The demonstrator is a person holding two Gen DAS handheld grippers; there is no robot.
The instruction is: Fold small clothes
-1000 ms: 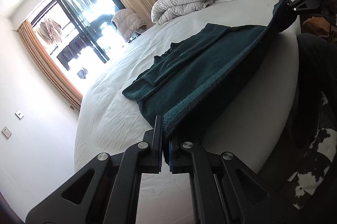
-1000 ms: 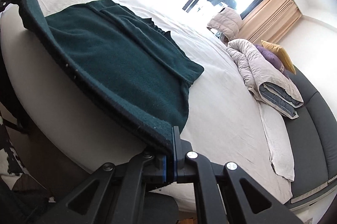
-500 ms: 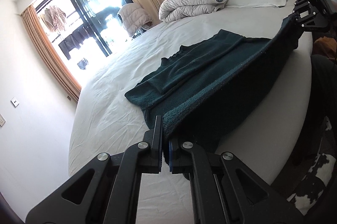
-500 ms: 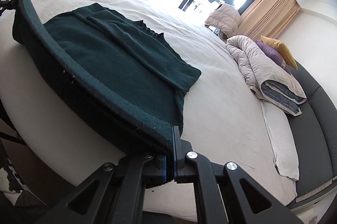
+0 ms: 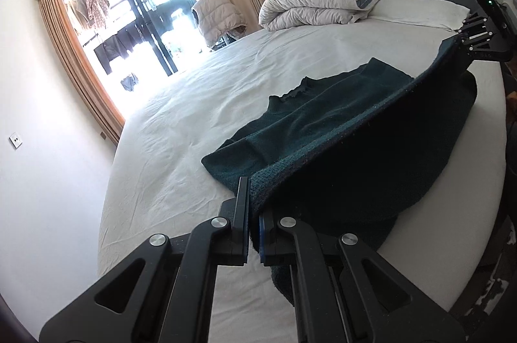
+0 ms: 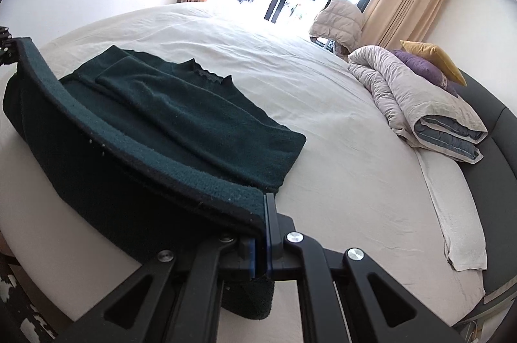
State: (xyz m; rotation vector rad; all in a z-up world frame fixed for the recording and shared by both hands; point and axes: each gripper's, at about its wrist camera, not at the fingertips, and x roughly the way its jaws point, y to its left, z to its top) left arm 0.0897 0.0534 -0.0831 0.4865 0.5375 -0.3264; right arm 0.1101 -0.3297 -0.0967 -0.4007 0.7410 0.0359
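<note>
Dark green sweater [image 5: 290,129] lies partly spread on a round white bed [image 5: 181,123], its ribbed hem lifted taut between two tools. Left hand-held gripper [image 5: 253,207] is clamped on one hem corner, right hand-held gripper [image 6: 263,213] on the other, while the collar end rests flat on the sheet. Folded duvet [image 6: 416,97] sits near the headboard.
</note>
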